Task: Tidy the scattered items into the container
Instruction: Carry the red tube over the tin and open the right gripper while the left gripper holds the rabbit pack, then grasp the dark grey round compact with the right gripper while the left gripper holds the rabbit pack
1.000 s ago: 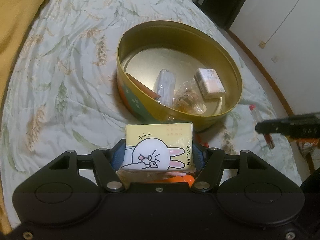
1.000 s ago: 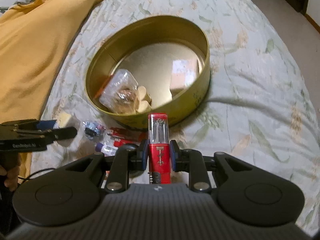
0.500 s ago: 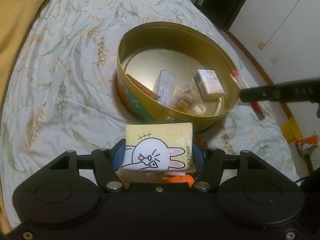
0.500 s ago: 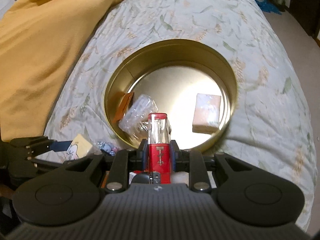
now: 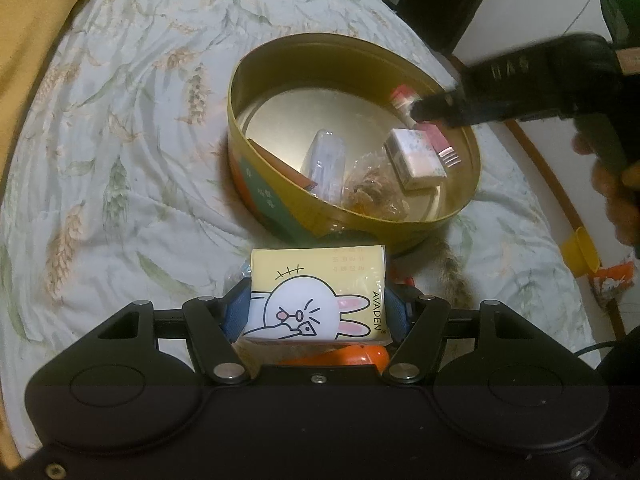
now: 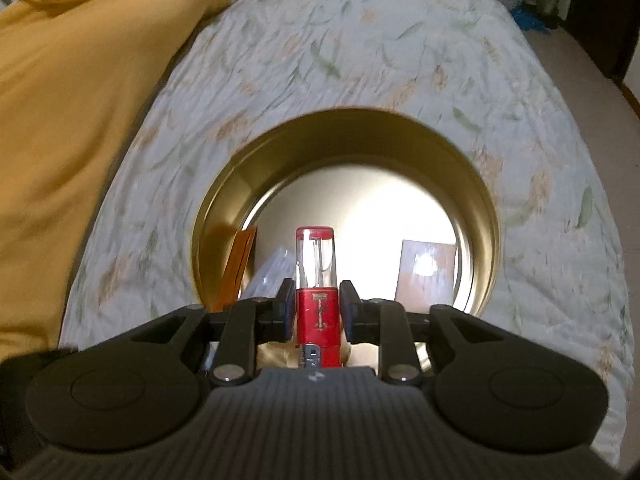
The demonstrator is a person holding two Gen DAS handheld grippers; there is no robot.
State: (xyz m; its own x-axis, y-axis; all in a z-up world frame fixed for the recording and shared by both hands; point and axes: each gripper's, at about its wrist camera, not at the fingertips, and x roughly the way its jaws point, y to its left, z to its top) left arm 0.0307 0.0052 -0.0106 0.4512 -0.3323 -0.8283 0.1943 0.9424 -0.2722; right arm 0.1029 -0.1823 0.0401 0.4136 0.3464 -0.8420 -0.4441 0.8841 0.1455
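Swinging in from the bed's right edge, the right claw [image 6: 316, 312] now hangs over the gold tin [image 5: 256, 184], jaws opening around the red lighter [image 6: 318, 316]; dropped, it could bounce out. Left claw [image 5: 316, 312] pinches the tissue pack [image 5: 320, 292] beside the tin.

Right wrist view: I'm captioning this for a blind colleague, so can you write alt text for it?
The right gripper, its jaws opening, has a red lighter between them with small gaps either side, above a round gold tin. The tin sits on a leaf-print bedspread, a yellow blanket at left.
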